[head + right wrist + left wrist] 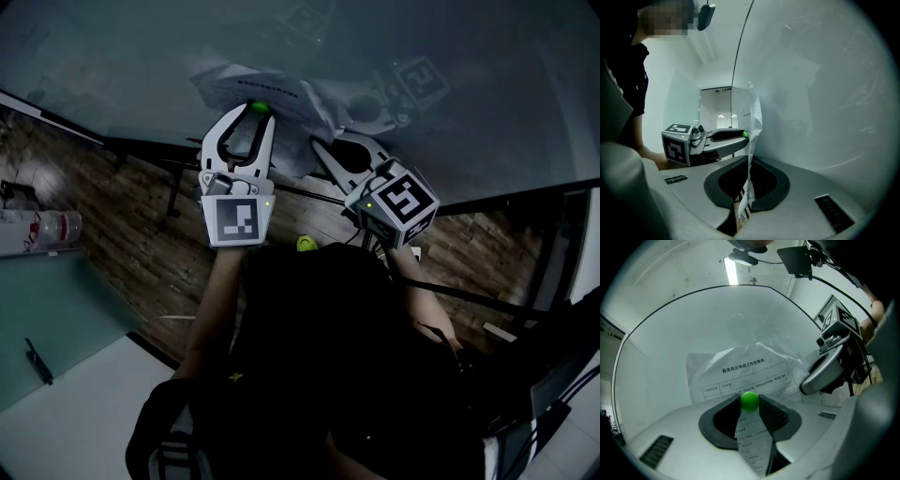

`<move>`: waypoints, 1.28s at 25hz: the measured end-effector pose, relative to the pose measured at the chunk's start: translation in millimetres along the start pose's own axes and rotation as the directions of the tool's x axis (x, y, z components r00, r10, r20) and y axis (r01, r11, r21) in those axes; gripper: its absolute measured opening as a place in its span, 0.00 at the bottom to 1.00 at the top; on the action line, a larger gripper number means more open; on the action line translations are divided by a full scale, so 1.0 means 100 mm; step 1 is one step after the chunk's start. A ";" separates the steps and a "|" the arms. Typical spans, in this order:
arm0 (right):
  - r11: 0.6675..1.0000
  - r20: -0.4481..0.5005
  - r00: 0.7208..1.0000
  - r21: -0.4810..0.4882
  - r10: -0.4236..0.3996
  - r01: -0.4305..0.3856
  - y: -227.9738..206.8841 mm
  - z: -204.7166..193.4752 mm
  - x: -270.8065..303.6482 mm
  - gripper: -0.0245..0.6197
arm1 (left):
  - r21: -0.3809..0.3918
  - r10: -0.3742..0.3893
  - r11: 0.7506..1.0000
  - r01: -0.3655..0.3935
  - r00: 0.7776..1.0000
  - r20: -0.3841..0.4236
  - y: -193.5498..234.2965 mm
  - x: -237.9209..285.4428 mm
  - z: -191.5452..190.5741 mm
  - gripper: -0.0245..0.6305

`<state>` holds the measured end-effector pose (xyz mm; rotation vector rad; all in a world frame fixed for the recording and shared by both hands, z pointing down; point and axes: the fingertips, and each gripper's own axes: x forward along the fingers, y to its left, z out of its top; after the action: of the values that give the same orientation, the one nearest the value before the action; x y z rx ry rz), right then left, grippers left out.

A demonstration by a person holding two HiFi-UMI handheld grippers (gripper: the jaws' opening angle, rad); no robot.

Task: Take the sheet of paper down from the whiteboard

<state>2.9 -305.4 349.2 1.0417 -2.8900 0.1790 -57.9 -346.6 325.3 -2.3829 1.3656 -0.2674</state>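
Note:
A crumpled printed sheet of paper (pixel 251 87) lies against the whiteboard (pixel 122 56). A green round magnet (pixel 749 401) sits on the sheet (pixel 740 369), and my left gripper (pixel 749 405) has both pads against its sides. In the head view the left gripper (pixel 251 111) reaches level to the board at the sheet's lower edge. To its right, my right gripper (pixel 746 180) is shut on the sheet's side edge (pixel 753 119), which runs down between its pads. The right gripper (pixel 321 142) pulls that edge a little off the board.
The whiteboard's dark frame and stand legs (pixel 173 183) stand over a wood-pattern floor (pixel 112 234). A plastic bottle (pixel 37 231) lies on a table (pixel 56 309) at the left. A small yellow-green object (pixel 306 244) lies on the floor below my grippers.

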 end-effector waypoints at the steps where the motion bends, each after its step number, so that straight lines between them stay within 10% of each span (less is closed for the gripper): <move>1: 1.000 0.001 1.000 0.002 0.001 -0.001 0.00 -0.01 0.00 0.07 | 0.001 -0.001 1.000 0.001 1.000 -0.004 -0.01 0.00 -0.01 0.24; 32: 0.998 -0.009 1.000 0.056 0.016 -0.016 0.01 -0.08 -0.04 0.06 | -0.106 -0.097 0.990 0.090 0.993 -0.066 -0.14 -0.44 -0.23 0.24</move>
<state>5.5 -301.5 357.1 1.0233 -2.9013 0.2666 -77.1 -307.4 352.7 -2.5490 1.3302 -0.3176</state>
